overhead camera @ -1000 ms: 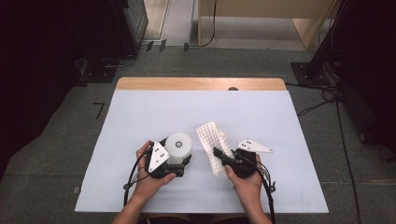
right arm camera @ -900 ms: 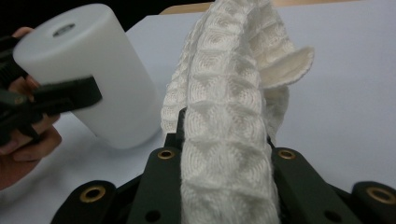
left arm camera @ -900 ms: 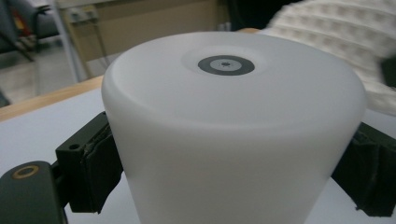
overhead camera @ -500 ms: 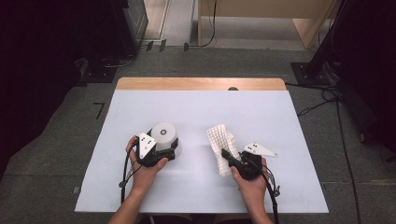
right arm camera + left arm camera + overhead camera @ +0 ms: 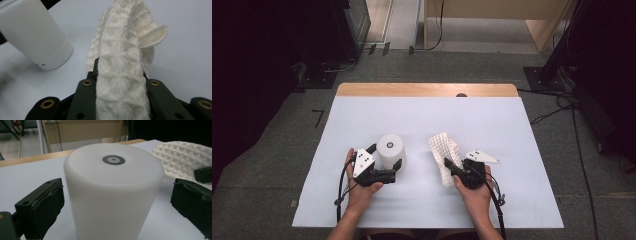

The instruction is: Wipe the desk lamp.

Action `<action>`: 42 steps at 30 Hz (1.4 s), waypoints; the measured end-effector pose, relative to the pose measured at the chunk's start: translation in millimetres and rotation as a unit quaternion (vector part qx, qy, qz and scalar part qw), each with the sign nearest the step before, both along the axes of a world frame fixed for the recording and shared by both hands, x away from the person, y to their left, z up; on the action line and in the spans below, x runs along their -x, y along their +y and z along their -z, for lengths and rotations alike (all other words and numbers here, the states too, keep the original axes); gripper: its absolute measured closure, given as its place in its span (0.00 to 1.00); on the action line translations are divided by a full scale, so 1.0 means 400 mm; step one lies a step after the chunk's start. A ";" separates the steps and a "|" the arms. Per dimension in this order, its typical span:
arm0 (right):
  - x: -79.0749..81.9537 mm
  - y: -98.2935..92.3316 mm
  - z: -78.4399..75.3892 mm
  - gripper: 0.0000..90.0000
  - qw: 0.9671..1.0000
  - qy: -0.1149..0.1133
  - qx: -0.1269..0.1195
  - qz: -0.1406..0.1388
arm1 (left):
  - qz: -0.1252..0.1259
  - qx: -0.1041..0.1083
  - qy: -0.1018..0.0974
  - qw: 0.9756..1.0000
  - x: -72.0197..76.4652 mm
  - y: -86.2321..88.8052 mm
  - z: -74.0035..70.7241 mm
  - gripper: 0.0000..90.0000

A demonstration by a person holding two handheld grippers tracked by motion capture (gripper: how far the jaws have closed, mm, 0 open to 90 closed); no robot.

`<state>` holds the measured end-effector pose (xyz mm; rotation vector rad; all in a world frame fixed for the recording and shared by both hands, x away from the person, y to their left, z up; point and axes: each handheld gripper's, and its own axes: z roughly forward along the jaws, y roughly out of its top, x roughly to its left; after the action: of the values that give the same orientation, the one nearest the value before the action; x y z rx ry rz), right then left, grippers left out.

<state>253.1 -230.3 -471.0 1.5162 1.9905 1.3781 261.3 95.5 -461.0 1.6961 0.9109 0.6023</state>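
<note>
White sheeting covers the table point(image 5: 512, 130), and I take the white cup point(image 5: 390, 150), standing upside down near its front middle, as my landmark. My left gripper point(image 5: 384, 164) has just been opening, its jaws now spread either side of the cup without touching, so I judge the cup just set down. Right of the cup, my right gripper point(image 5: 451, 165) pinches the waffle cloth point(image 5: 443, 147); wiping the cup next would need the left to re-grip.

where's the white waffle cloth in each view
High view: waffle cloth right of centre, in the right gripper.
Left gripper view: upper right edge.
Right gripper view: centre, rising from between the jaws.
Shared landmark: white cylinder beside it.
</note>
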 end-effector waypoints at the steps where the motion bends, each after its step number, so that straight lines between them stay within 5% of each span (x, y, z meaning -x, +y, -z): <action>1: -0.004 0.000 0.002 0.81 1.000 -0.001 0.004 0.003 | 0.000 0.004 -0.001 1.000 0.004 0.006 -0.002 0.00; 6: -0.027 -0.001 0.009 0.79 0.999 -0.004 0.025 0.031 | -0.011 0.004 -0.009 1.000 0.027 0.036 -0.006 0.00; 10: -0.049 -0.002 0.025 0.74 0.996 -0.001 0.071 0.062 | -0.025 0.003 -0.012 1.000 0.041 0.063 -0.010 0.00; 15: -0.065 0.000 0.045 0.49 0.994 0.017 0.088 0.065 | -0.041 0.003 -0.009 0.999 0.044 0.090 -0.015 0.00; 21: -0.054 -0.009 0.025 0.14 0.993 0.000 0.096 0.075 | -0.053 0.011 0.001 0.999 0.039 0.118 -0.019 0.00; 30: -0.029 -0.065 -0.027 0.05 0.995 -0.028 0.054 0.075 | -0.064 0.027 0.006 0.998 0.047 0.141 -0.035 0.00; 35: 0.000 -0.098 -0.040 0.05 0.992 -0.049 0.086 0.084 | -0.065 0.030 0.001 0.997 0.067 0.157 -0.037 0.00; 42: 0.036 -0.186 -0.046 0.05 0.989 -0.065 0.086 0.106 | -0.077 0.033 0.006 0.996 0.089 0.199 -0.025 0.00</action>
<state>238.8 -304.8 -452.7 1.4721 1.7641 1.1571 225.8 175.0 -451.2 1.5815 1.0659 0.6590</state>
